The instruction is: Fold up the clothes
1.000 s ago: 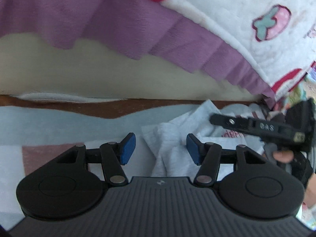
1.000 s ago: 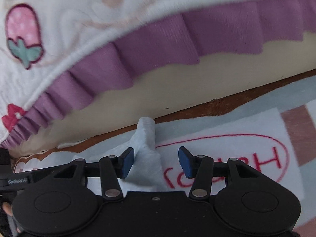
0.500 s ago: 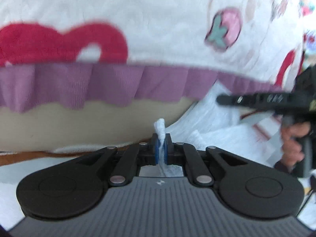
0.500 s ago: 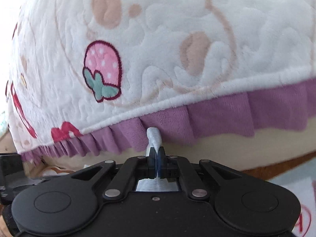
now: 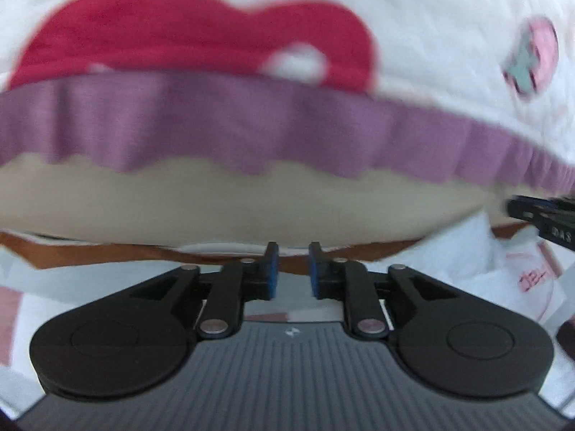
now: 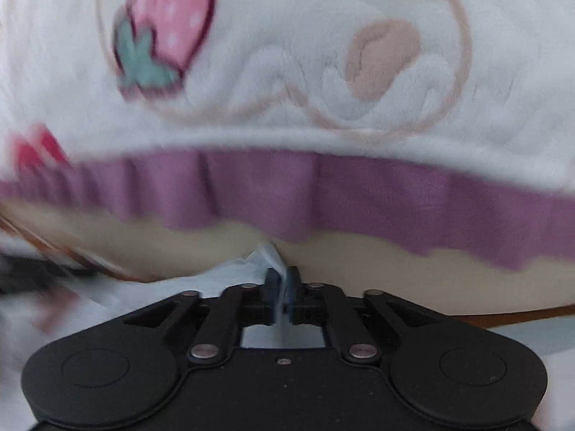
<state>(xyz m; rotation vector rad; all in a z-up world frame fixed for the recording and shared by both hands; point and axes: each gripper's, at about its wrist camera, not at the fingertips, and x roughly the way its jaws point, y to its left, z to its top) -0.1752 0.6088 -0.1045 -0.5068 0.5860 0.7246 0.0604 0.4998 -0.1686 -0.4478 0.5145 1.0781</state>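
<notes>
A white garment with red print (image 5: 499,265) lies crumpled on the rug at the right of the left wrist view. My left gripper (image 5: 293,269) is low over the rug in front of the bed. Its jaws are opening, and the gap between the blue pads holds nothing. In the right wrist view my right gripper (image 6: 284,292) has a pale fold of the garment (image 6: 262,256) pinched between its blue pads and sticking up above them. Its jaws are starting to open. One black finger of the right gripper (image 5: 542,215) shows at the right edge of the left wrist view.
A white plush blanket with strawberry and red prints (image 6: 287,72) and a purple frill (image 5: 251,125) hangs over a beige mattress side (image 5: 215,201) just ahead. Below it are a brown floor strip (image 5: 72,255) and a pale rug with pink patches (image 5: 10,316).
A second ago both grippers were wide open beside the cloth, then both shut on folds of it. Now the left jaws have parted and its fold is gone. The right keeps its fold.
</notes>
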